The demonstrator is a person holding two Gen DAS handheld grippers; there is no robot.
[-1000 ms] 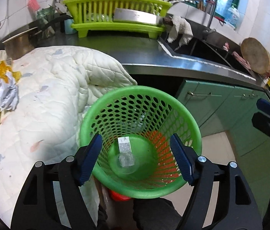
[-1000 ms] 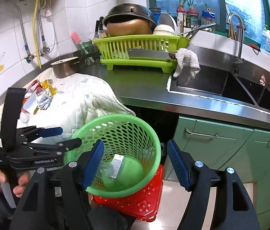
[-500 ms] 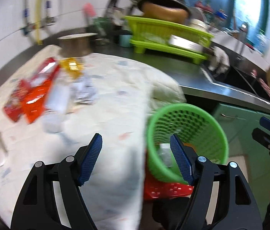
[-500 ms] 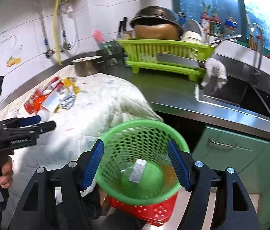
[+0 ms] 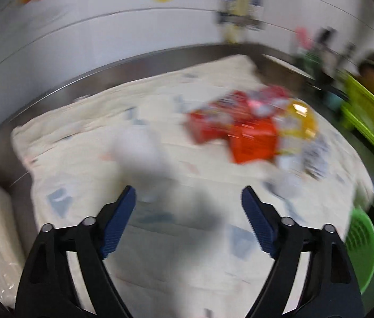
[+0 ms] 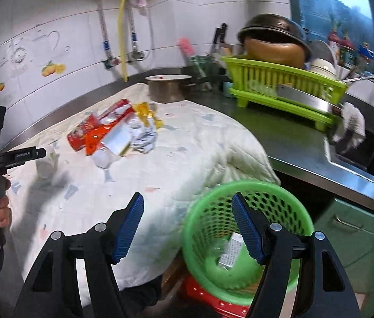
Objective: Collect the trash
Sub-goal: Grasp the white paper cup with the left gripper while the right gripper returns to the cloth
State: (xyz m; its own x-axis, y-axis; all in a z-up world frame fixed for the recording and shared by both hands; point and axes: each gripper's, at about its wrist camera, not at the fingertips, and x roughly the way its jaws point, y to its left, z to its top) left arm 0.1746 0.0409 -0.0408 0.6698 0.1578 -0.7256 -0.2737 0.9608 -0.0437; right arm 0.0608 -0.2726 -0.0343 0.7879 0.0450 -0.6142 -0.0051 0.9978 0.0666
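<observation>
- Reaching over the quilted cloth, the left gripper has just been widening its jaws, nothing between them; coming in quickly, it could topple the white cup.
- Heaped wrappers overlap; one pinch may scatter them.
- The right gripper gapes empty above the green basket, which might tip if bumped.

Left wrist view motion-blurred; wrapper pile smeared; green basket cut off.

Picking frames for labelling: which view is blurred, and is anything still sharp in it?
Left wrist view: heavy motion blur smears the red wrappers and quilted cloth; only the left gripper stays sharp. Right wrist view: mostly crisp, green basket readable, fisheye bends the wall tiles.
</observation>
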